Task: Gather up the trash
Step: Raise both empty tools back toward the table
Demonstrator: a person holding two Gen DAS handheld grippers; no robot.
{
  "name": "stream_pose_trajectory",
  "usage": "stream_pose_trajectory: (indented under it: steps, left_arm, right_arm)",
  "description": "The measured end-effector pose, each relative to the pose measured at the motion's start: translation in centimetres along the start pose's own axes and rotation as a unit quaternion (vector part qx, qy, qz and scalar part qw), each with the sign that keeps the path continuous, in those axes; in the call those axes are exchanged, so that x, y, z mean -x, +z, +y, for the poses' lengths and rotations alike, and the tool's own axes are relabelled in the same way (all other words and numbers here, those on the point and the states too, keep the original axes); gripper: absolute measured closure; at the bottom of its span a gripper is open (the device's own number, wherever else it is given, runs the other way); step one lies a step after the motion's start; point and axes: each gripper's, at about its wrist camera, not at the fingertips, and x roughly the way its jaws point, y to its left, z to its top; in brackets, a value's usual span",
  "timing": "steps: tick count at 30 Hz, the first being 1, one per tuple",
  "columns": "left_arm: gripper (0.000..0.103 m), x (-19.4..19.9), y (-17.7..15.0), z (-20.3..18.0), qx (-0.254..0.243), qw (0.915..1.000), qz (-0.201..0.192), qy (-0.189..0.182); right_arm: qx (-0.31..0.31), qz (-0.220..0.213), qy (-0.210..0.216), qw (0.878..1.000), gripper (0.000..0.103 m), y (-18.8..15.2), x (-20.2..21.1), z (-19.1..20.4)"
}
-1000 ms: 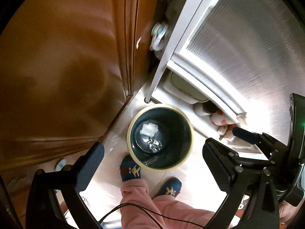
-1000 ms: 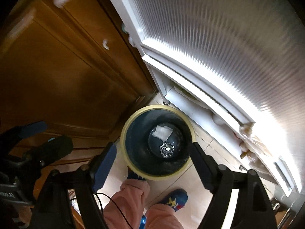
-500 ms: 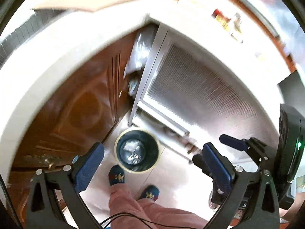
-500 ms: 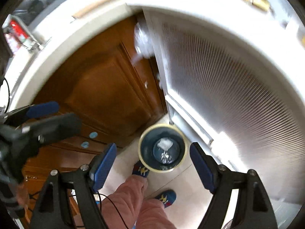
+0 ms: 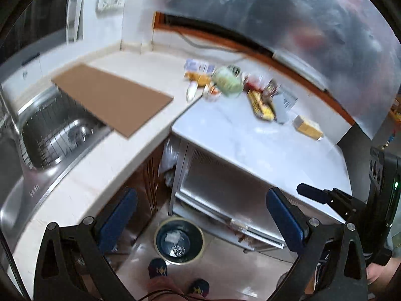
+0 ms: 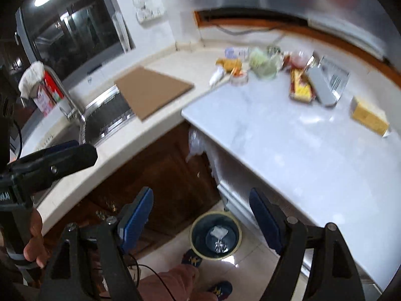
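Note:
A dark round bin with a cream rim (image 5: 179, 241) stands on the floor far below, with white paper and crumpled foil inside; it also shows in the right wrist view (image 6: 216, 235). My left gripper (image 5: 201, 217) is open and empty, high above the bin. My right gripper (image 6: 200, 219) is open and empty too, also high above the bin. A cluster of packets and wrappers (image 5: 233, 85) lies at the back of the white table (image 5: 250, 145). A yellow box (image 6: 369, 118) lies apart to the right.
A brown board (image 5: 110, 97) lies on the counter, partly over the steel sink (image 5: 57, 135). A faucet (image 6: 67, 100) and a red carton (image 6: 47, 92) stand by the sink. Wooden cabinet doors (image 6: 155, 175) lie below. My feet (image 5: 158, 268) stand by the bin.
Both grippers have risen from just above the bin to above counter height. The counter, sink and table have come into view. Both stay open and empty.

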Motion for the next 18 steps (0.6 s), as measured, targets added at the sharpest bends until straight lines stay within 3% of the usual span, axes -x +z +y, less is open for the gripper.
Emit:
stream_pose_trajectory:
  steps: [7, 13, 18]
  left_arm:
    - [0.001, 3.3, 3.0, -2.9, -0.036, 0.9986, -0.027, 0.026]
    - [0.001, 3.7, 5.4, -3.5, -0.039, 0.9982, -0.030, 0.035]
    - [0.001, 2.7, 8.0, -2.7, -0.048, 0.9974, -0.033, 0.042]
  right_arm:
    - [0.002, -0.051, -0.018, 0.999, 0.023, 3.2, 3.6, -0.4]
    - [0.010, -0.091, -0.032, 0.995, 0.023, 6.2, 5.7, -1.7]
    - [0.013, -0.091, -0.050, 0.995, 0.023, 8.1, 5.2, -2.6]
